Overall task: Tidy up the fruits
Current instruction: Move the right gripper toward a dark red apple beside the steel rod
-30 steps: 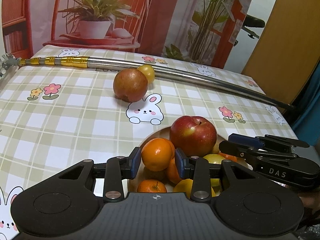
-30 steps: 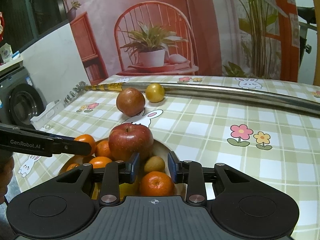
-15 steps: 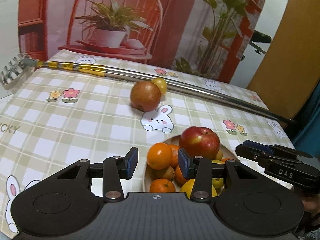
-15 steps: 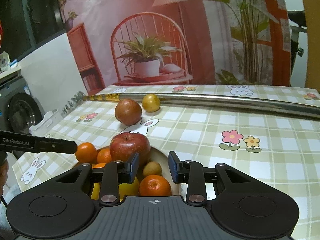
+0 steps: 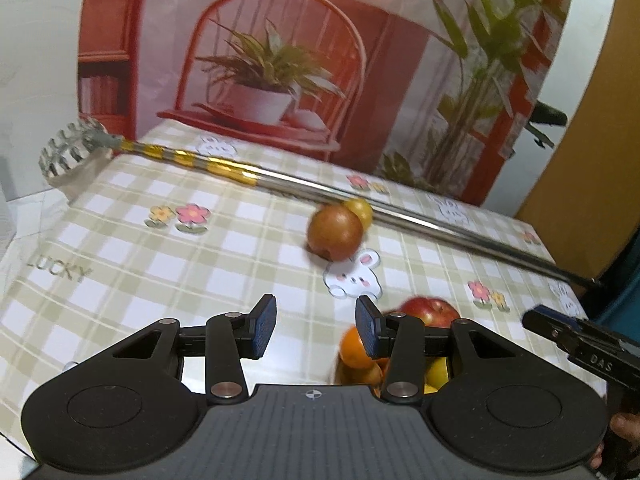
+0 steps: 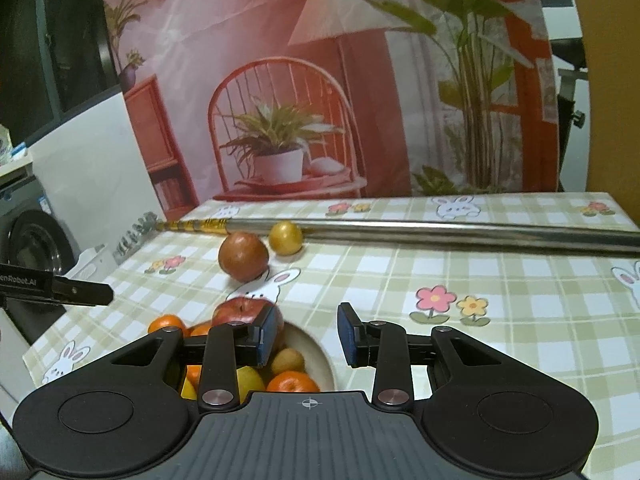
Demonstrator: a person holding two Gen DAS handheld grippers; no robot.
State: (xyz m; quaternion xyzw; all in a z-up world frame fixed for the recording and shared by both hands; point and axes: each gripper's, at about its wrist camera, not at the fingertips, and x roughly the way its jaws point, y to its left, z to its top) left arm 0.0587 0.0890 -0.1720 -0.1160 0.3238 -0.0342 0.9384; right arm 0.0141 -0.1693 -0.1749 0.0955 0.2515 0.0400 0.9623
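left gripper [image 5: 316, 326]: jaws apart, empty | right gripper [image 6: 307, 334]: narrow gap, empty | both above bowl [image 6: 316, 354] | brown apple [image 6: 243, 256] beyond bowl

Both views are evenly and rather softly lit by indoor light, with no strong single source visible. The left wrist view is smeared by motion: the brown fruit [image 5: 335, 232] at centre and the red apple [image 5: 430, 311] at lower right have blurred edges, and the tablecloth [image 5: 160, 256] pattern is soft. The right wrist view is sharper. The metal pole [image 6: 460, 232] carries a pale sheen along its length. Fisheye distortion bends straight lines toward the edges, and the corners go black. Shadows under the fruit are faint and short.
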